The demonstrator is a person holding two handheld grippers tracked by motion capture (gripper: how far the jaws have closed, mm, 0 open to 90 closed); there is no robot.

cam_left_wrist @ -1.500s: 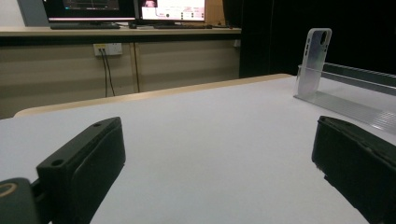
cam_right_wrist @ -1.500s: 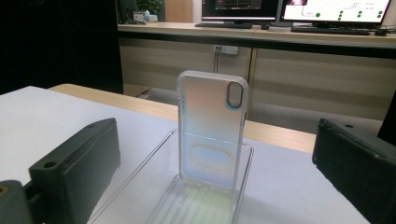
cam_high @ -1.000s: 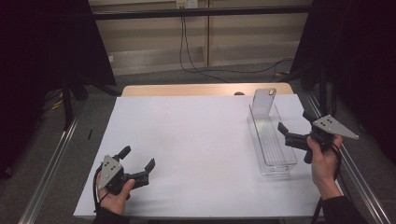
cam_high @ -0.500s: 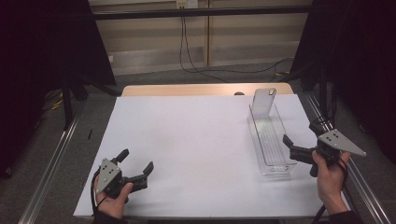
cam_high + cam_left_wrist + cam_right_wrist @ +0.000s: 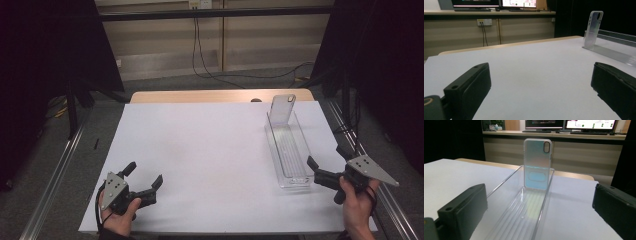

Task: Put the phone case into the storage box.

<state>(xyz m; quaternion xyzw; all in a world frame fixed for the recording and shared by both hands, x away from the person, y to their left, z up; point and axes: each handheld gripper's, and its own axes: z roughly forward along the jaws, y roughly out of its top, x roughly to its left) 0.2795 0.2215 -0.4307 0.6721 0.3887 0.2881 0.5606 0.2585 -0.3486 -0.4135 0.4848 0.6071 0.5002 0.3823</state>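
Observation:
A clear phone case (image 5: 282,107) (image 5: 537,163) (image 5: 594,27) stands upright at the far end of a long clear plastic tray (image 5: 289,150) (image 5: 524,215) on the right side of the white table (image 5: 210,150). My right gripper (image 5: 327,162) (image 5: 536,220) is open at the tray's near end, facing along it toward the case, nothing between its jaws. Down at the near left corner my left gripper (image 5: 145,175) (image 5: 539,87) is open over bare tabletop, far from the tray.
A wooden strip (image 5: 220,96) edges the table's far side. Metal rails (image 5: 55,175) run along both sides of the table. Cables (image 5: 200,55) hang on the wall behind, and monitors (image 5: 569,124) sit on a far desk.
My right gripper has drawn back toward me and outward, from beside the tray's middle to its near end. My left gripper has slid slightly nearer the front edge.

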